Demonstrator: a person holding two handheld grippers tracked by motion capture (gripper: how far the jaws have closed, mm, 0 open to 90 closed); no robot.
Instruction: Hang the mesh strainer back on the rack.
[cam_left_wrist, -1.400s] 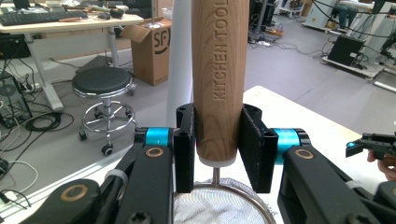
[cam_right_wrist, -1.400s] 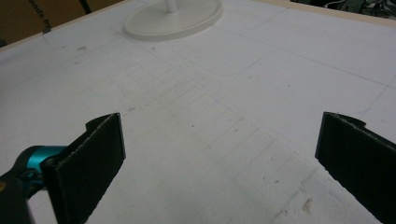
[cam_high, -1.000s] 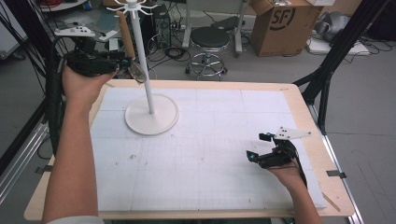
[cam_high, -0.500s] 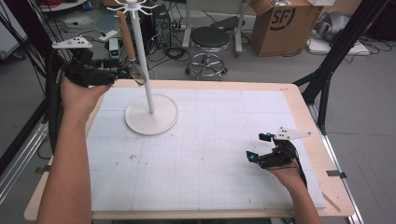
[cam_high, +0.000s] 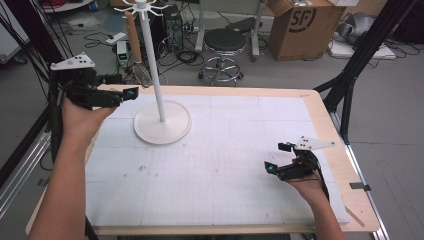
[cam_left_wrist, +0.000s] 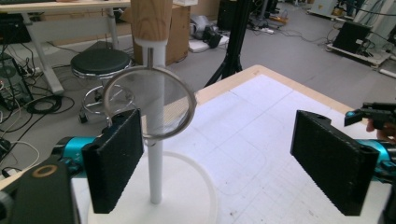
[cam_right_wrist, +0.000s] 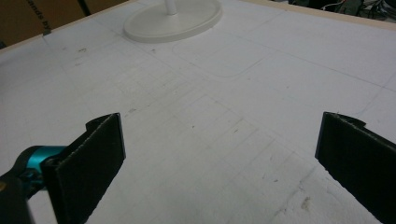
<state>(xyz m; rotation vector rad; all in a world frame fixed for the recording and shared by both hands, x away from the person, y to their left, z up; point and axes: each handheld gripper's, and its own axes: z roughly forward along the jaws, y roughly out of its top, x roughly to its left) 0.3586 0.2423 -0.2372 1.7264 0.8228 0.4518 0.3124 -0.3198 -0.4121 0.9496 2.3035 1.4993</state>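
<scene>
Left gripper (cam_high: 131, 92), jaws wide apart, at table's (cam_high: 320, 115) far-left corner beside a wood-handled round mesh strainer (cam_left_wrist: 149, 108) hanging on white stand (cam_high: 162, 122). Right gripper (cam_high: 274, 158) open, near-right edge. Cardboard box (cam_high: 300, 27) reads "SF".

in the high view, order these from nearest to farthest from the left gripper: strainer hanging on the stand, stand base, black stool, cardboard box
1. Strainer, hanging just right of the left gripper.
2. Stand base, on the table, right of the gripper and nearer the person.
3. Black stool, on the floor beyond the table.
4. Cardboard box, far right at the back.
</scene>
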